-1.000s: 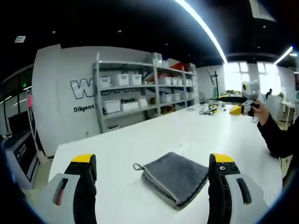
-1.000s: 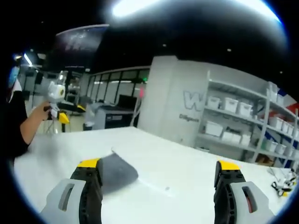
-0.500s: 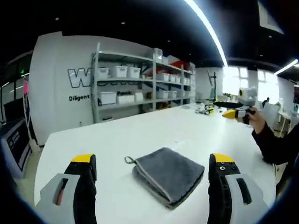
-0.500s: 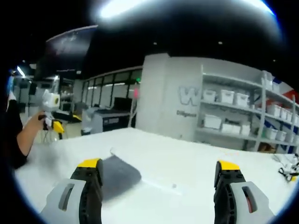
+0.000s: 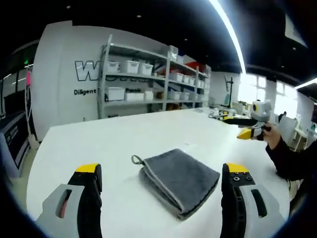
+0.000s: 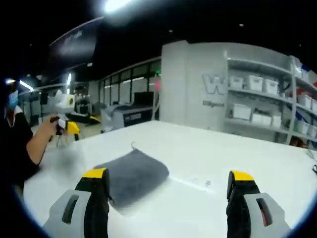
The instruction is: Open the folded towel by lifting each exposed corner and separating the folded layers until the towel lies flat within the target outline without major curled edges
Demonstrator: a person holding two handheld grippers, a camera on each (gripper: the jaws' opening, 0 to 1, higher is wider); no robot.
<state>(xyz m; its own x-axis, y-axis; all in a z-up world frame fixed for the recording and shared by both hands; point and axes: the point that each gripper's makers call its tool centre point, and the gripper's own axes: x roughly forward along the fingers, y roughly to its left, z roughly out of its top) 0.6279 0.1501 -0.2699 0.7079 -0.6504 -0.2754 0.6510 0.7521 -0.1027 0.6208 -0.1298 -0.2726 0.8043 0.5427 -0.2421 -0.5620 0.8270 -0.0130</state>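
Note:
A grey folded towel (image 5: 177, 179) lies on the white table (image 5: 124, 144), its small hanging loop at the near-left corner and stacked layers showing along its front edge. My left gripper (image 5: 161, 178) hovers over the table just before it, open, jaws wide on either side of the towel. The right gripper (image 5: 242, 126) shows far right in the left gripper view, held up by a hand. In the right gripper view the towel (image 6: 133, 174) lies just ahead and left. My right gripper (image 6: 168, 186) is open, and the left gripper (image 6: 64, 116) shows at the far left.
Metal shelves (image 5: 143, 79) with white bins stand beyond the table's far edge against a white wall. Small tools (image 5: 220, 115) lie at the far right of the table. A person's dark sleeve (image 5: 292, 158) reaches in at right. A faint mark (image 6: 205, 184) sits on the table.
Both cameras have dipped and moved closer, so the towel looks larger and nearer in each view. The towel itself has not moved. Both grippers remain open.

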